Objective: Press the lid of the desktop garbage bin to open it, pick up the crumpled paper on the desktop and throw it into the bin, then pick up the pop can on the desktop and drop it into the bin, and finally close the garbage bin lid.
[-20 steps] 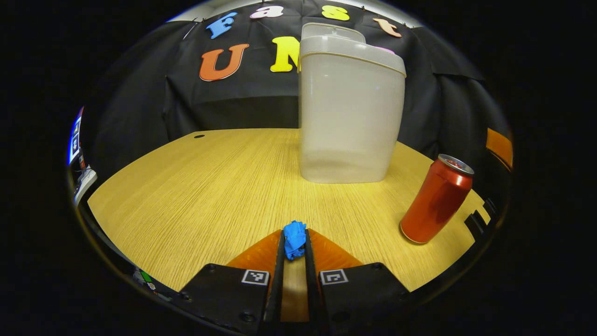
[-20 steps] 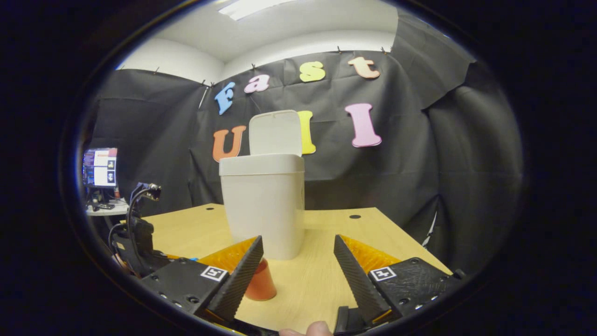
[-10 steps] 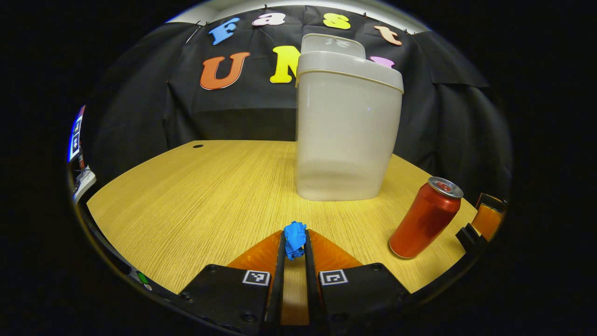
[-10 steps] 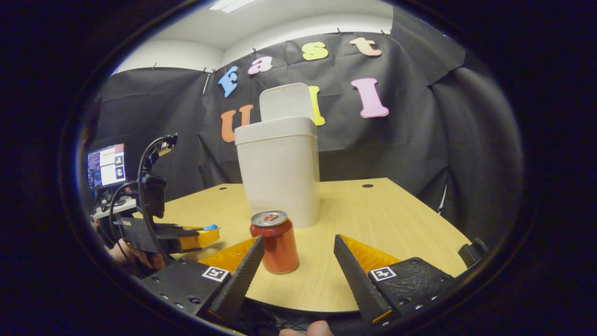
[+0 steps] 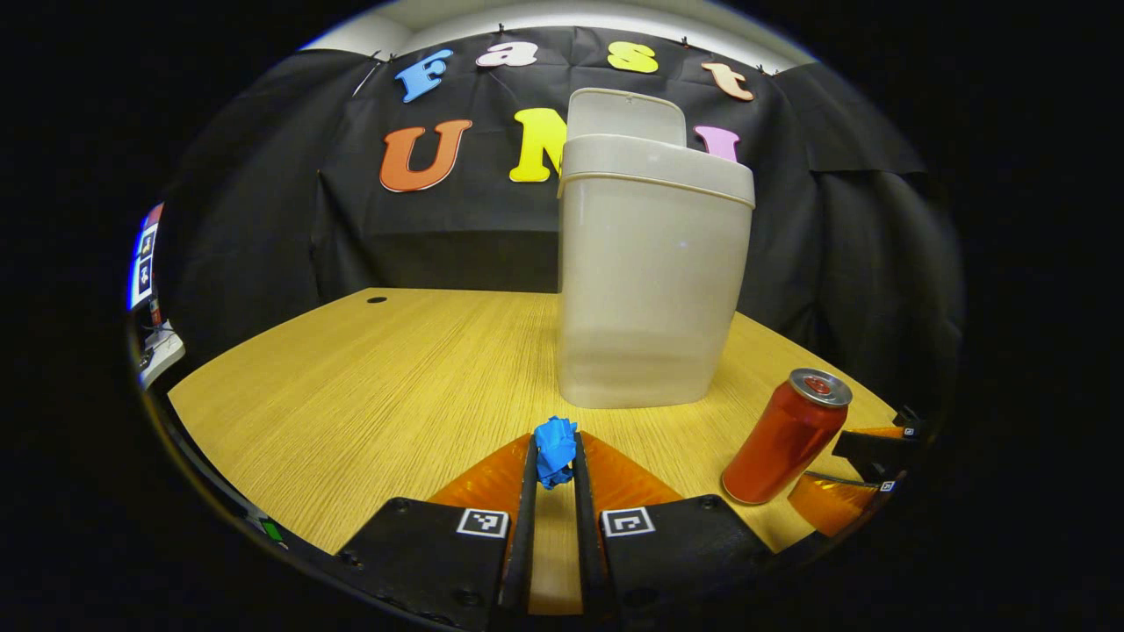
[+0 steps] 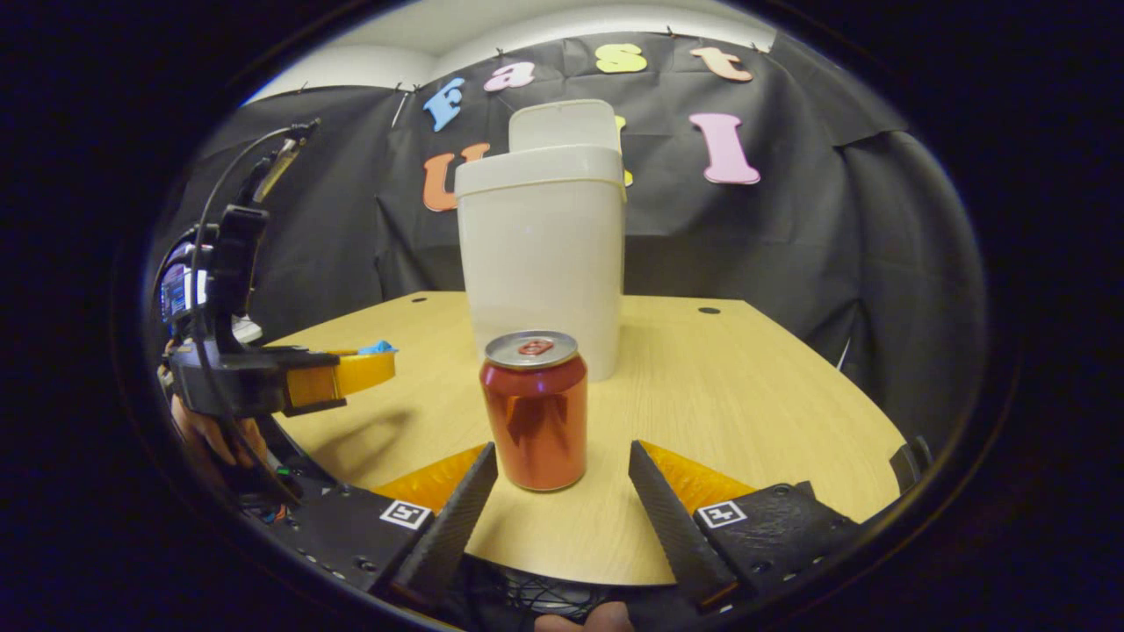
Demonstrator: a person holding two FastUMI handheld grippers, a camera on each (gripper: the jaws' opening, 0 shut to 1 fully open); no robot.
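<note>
My left gripper (image 5: 554,456) is shut on the blue crumpled paper (image 5: 555,448) and holds it above the wooden table (image 5: 351,386). The white bin (image 5: 650,281) stands ahead of it with its lid (image 5: 625,114) flipped up. The red pop can (image 5: 784,439) stands upright to the right, with the right gripper (image 5: 856,478) just beyond it. In the right gripper view, the can (image 6: 534,412) stands just ahead of my open right gripper (image 6: 562,450), centred on the gap between its fingers. Behind the can is the bin (image 6: 543,254). The left gripper (image 6: 351,369) hovers at the left with the paper (image 6: 379,348).
A hand (image 6: 206,434) holds the left gripper by the table's near left edge. A lit screen (image 5: 143,268) sits off the table to the left. Small round holes (image 6: 708,310) mark the tabletop (image 6: 746,395) near its far edge.
The left gripper has risen with the paper still pinched. The right gripper has dropped lower and closer to the can, which now stands in line with its open fingers.
</note>
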